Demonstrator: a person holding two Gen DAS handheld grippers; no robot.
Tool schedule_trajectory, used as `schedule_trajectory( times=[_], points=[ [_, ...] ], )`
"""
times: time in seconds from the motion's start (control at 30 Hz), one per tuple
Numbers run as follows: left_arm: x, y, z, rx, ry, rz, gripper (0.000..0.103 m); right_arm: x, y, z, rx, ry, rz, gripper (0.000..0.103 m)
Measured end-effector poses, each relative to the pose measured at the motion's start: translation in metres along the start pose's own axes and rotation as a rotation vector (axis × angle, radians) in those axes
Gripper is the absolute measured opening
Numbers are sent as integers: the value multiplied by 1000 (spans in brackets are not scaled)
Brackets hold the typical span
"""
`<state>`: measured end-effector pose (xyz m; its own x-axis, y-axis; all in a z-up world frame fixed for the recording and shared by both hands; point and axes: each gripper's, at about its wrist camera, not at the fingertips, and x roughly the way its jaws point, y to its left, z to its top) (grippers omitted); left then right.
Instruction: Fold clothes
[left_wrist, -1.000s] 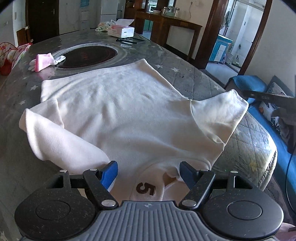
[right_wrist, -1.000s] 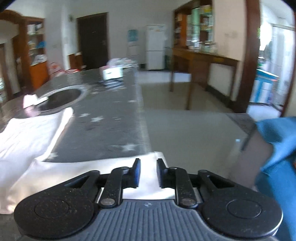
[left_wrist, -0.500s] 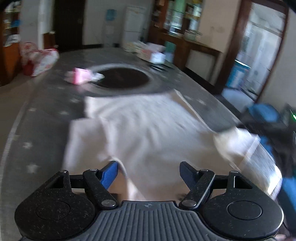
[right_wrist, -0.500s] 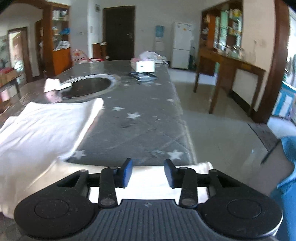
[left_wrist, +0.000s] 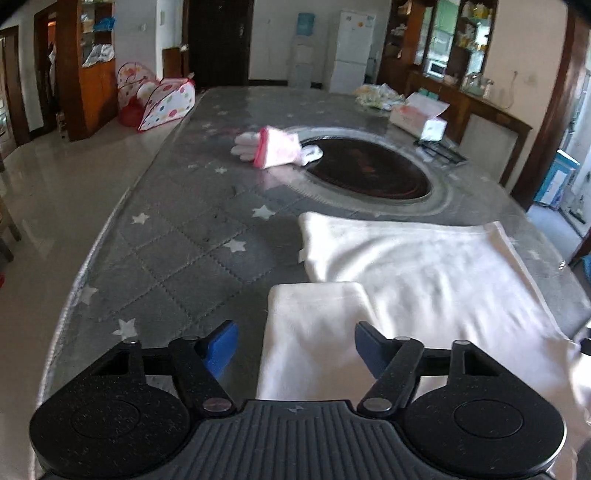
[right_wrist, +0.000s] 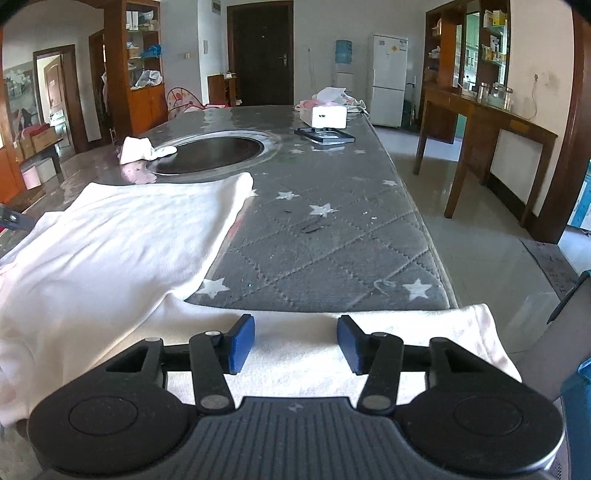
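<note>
Moved since a second before: your left gripper (left_wrist: 293, 347) had swung off the shirt's printed front to the left sleeve (left_wrist: 314, 332), and your right gripper (right_wrist: 295, 343), then nearly closed over the right sleeve (right_wrist: 424, 332), had drawn back with its fingers parting.

Item, shirt (left_wrist: 424, 273): white, spread flat on the grey star-quilted table (left_wrist: 177, 251), hem toward the far side. The left sleeve lay folded in beside the body, its cuff edge square to the hem. The right sleeve stretched along the table's near edge, its end reaching the corner.

Item, left gripper: your fingers (left_wrist: 221, 345) had just narrowed and stood about half open. The left sleeve lay below and between them. The left pad was over bare table and the right over cloth; neither pressed on anything.

Item, right gripper: fingers (right_wrist: 242, 343) had just widened to about half open above the right sleeve, with cloth under the gap and no grip on it.

Item, table fittings: a dark round inset (left_wrist: 365, 170) lay beyond the hem. Pink-and-white gloves (left_wrist: 275, 149) sat at its left rim. A tissue box (left_wrist: 419, 120) and a flat black frame (right_wrist: 325, 134) were further back on the right.

Item, room: a white fridge (right_wrist: 388, 79) and a wooden side table (right_wrist: 487, 122) stood in the background.
</note>
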<state>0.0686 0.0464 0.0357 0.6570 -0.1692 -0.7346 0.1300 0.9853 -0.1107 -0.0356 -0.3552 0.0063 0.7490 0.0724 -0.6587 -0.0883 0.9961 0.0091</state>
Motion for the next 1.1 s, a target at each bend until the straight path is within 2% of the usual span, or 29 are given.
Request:
schedule_trajectory(
  times=[0.03, 0.07, 0.3, 0.47, 0.57, 0.67, 0.8, 0.9, 0.93, 1.0, 1.03, 1.1],
  points=[
    [4, 2, 0, -12, 4, -4, 62, 0, 0, 0, 2, 0, -1, 52],
    [9, 3, 0, -24, 8, -8, 54, 0, 0, 0, 4, 0, -2, 53],
    [7, 5, 0, -61, 2, 6, 56, 2, -1, -2, 11, -4, -6, 57],
    [-9, -13, 2, -22, -35, -16, 57, 3, -2, -3, 17, -13, -5, 58],
    [-7, -28, 2, 24, -26, -39, 57, 3, -2, -4, 20, -18, -4, 59],
    [3, -40, 4, 57, -5, -14, 55, 2, -2, -5, 22, -21, -3, 60],
    [12, -47, 5, 45, 16, -23, 56, 2, -3, -6, 24, -26, 1, 61],
    [19, -52, 5, 65, 17, 13, 56, 2, -3, -7, 25, -29, 1, 62],
    [22, -52, 4, 69, 18, 28, 53, 2, -2, -7, 25, -31, 0, 63],
    [27, -53, 3, 83, 10, 53, 40, 2, -2, -7, 24, -31, -1, 63],
    [27, -51, 2, 85, 2, 57, 37, 1, -2, -7, 24, -31, 0, 63],
    [22, -44, 2, 50, -2, 39, 21, 1, -2, -7, 24, -29, 1, 63]
  ],
)
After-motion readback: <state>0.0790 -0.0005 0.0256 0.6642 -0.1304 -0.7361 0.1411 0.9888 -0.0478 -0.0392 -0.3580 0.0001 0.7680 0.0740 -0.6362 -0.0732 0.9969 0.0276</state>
